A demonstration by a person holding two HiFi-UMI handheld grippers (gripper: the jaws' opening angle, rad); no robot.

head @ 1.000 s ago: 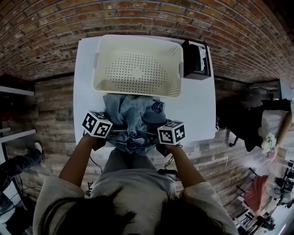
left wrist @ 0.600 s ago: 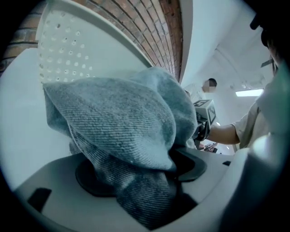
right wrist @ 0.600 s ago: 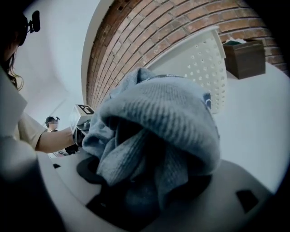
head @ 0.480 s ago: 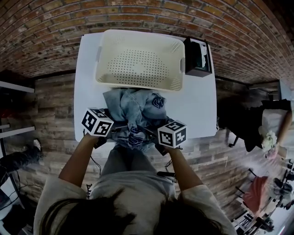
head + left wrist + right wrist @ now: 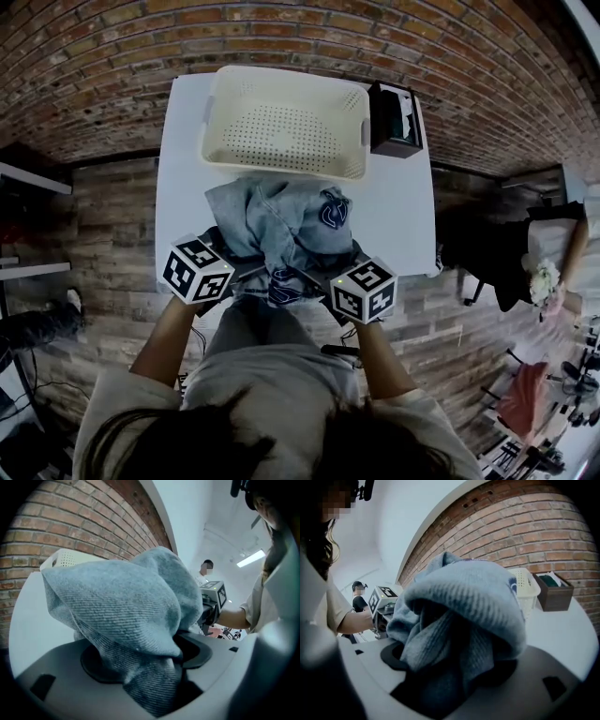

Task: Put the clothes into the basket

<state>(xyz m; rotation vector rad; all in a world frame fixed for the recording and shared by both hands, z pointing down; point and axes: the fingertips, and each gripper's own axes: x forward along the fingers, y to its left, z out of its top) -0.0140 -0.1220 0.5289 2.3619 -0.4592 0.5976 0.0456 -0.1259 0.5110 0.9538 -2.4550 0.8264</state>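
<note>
A grey-blue sweatshirt (image 5: 291,220) with a dark crest lies bunched on the white table (image 5: 183,187), just in front of the cream perforated basket (image 5: 281,165). My left gripper (image 5: 248,272) is shut on its near left edge, and my right gripper (image 5: 314,277) on its near right edge. Both pairs of jaws have just been closing with cloth between them. In the left gripper view the fabric (image 5: 122,606) fills the left gripper (image 5: 145,656). The right gripper view shows a thick fold (image 5: 473,602) packed into the right gripper (image 5: 450,663). The basket is empty.
A dark open box (image 5: 396,120) stands at the basket's right end, also seen as the box (image 5: 553,592) beyond the basket (image 5: 525,590). A brick wall runs behind the table. The person's body is close against the table's near edge.
Both grippers have closed on the sweatshirt's near edge and risen with it, so the marker cubes look larger. The cloth has stretched out towards the basket.
</note>
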